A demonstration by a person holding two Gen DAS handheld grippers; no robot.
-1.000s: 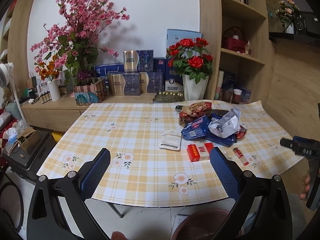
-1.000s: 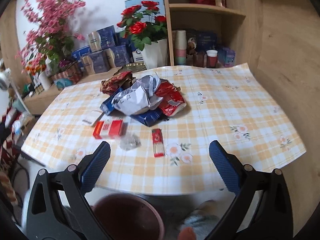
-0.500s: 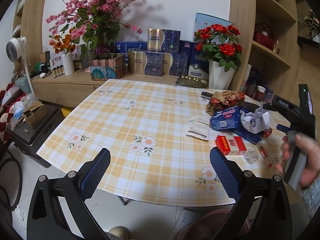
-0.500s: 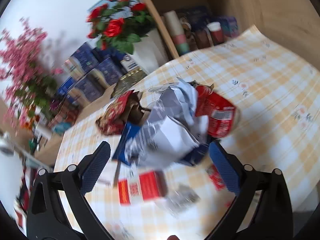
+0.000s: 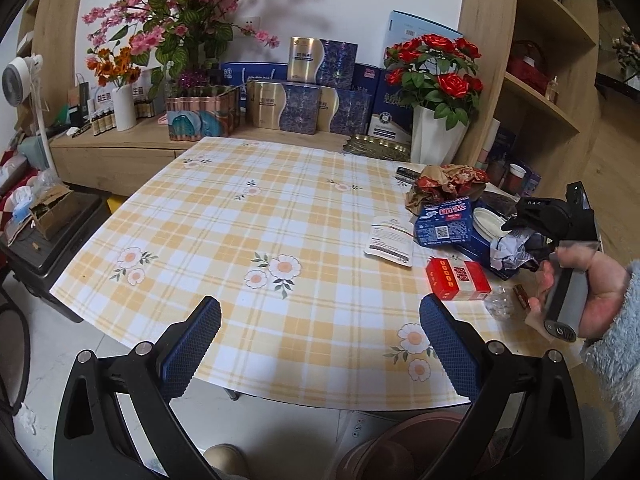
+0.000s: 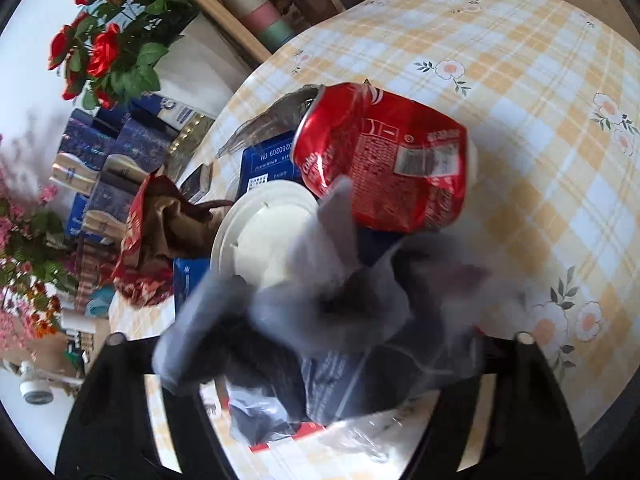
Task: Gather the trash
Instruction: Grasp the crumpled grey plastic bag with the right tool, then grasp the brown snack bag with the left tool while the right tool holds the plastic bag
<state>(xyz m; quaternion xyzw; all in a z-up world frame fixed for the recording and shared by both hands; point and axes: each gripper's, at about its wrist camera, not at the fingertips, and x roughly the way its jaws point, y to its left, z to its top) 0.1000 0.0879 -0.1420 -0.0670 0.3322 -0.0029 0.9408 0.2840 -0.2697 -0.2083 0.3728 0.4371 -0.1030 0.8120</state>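
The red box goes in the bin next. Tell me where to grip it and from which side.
Grip the red box across its two long sides, mid-length, coming down from above. It lies flat on the table, broad face up, so the sides are the narrower span. A clear plastic scrap crowds its right end.

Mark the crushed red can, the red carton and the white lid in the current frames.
crushed red can [image 6: 384, 160]: right wrist view, on its printed side wall.
red carton [image 5: 458, 279]: left wrist view, on its top face.
white lid [image 6: 268, 232]: right wrist view, on its flat centre.
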